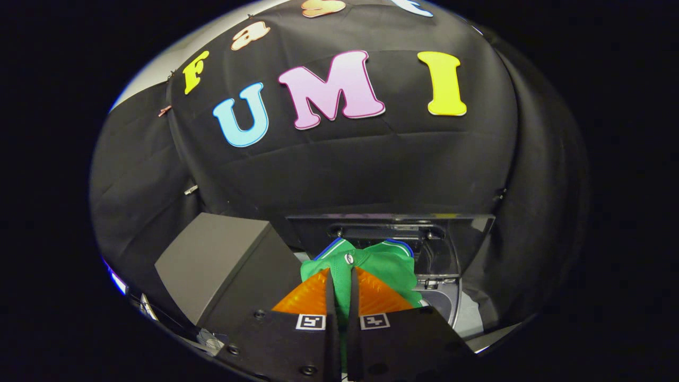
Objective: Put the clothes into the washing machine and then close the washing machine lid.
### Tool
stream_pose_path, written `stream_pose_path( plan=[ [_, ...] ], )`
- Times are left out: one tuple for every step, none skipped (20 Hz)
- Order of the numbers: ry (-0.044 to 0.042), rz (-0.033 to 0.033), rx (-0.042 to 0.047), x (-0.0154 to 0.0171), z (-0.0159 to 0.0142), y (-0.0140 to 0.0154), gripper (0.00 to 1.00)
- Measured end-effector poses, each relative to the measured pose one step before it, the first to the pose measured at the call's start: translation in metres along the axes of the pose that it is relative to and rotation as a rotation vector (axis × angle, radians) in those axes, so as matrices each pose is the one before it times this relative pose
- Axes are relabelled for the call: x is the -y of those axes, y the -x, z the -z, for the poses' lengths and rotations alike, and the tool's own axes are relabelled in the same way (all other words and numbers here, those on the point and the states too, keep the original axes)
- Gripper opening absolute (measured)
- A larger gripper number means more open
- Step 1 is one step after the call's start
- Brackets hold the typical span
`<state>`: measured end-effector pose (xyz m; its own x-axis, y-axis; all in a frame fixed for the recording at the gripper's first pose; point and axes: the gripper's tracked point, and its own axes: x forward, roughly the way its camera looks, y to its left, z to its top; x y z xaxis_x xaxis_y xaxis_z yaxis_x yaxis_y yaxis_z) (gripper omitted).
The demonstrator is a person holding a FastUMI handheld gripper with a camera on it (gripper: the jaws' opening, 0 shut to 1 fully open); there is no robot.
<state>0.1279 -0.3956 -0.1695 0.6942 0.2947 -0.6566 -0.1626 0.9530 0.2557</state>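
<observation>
**Holding a green garment over the washer**

Washing machine (451,310) sits beyond the fingers, its clear lid (456,239) raised upright against the black cloth wall. Grey box (223,265) stands just left of it. Green garment (384,265) hangs ahead of the fingers, above the machine's opening. Gripper (342,276) jaws nearly closed, pinching the fabric between both fingers.

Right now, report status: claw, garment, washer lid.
Claw shut on green garment, fingers pinching the fabric. Garment held over the open washing machine, not yet dropped in. Lid upright, open. Grey box beside the claw.
</observation>
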Motion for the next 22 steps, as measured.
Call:
stream_pose_path(
  plan=[
    [0.00378,0.01135,-0.01168,0.0054,0.00643,-0.00405,0.09],
    [-0.00804,0.0152,-0.02415,0.00601,0.00903,-0.00527,0.09],
    [-0.03126,0.01187,-0.03239,0.00301,0.00927,-0.00339,0.09],
    [-0.02693,0.00403,-0.01985,0.00127,0.00747,-0.00174,0.09],
    [-0.00192,0.00807,-0.00751,0.00386,0.00466,-0.00242,0.09],
    [0.01434,0.01159,-0.00133,0.00731,0.00526,-0.00621,0.09],
    [0.01506,0.00745,0.00485,0.00403,0.0034,-0.00489,0.09],
    [0.01424,0.0057,0.00112,0.00293,0.00225,-0.00482,0.09],
    [0.01263,0.00408,0.0007,0.00213,0.0036,-0.0044,0.09],
    [0.0151,0.00263,-0.00377,0.00152,0.00418,-0.00512,0.09],
    [0.01694,0.00394,-0.00643,0.00054,0.00492,-0.00405,0.09],
    [0.00991,0.00233,-0.00676,0.00003,0.0037,-0.00155,0.09],
    [-0.00247,-0.00144,-0.01207,-0.00144,0.00231,-0.0023,0.09],
    [-0.01236,-0.00451,-0.01013,-0.00133,0.00253,-0.00168,0.09],
    [-0.00702,-0.00836,-0.00216,-0.00327,0.0008,-0.0017,0.09],
    [0.00347,-0.0084,-0.00134,-0.00374,0.00169,-0.00298,0.09],
    [0.00875,-0.00739,0.00006,-0.00342,0.00172,-0.00397,0.09],
    [0.00946,-0.0056,0.00131,-0.00113,0.00246,-0.00335,0.09],
    [0.01109,-0.00323,-0.0023,-0.0008,0.0037,-0.00442,0.09],
    [0.00951,0.00252,-0.00599,0.00128,0.00513,-0.006,0.09],
    [0.00664,0.00693,-0.00821,0.0024,0.0055,-0.00491,0.09],
    [0.00945,0.01174,-0.00726,0.00245,0.00528,-0.00411,0.09]
  ],
)
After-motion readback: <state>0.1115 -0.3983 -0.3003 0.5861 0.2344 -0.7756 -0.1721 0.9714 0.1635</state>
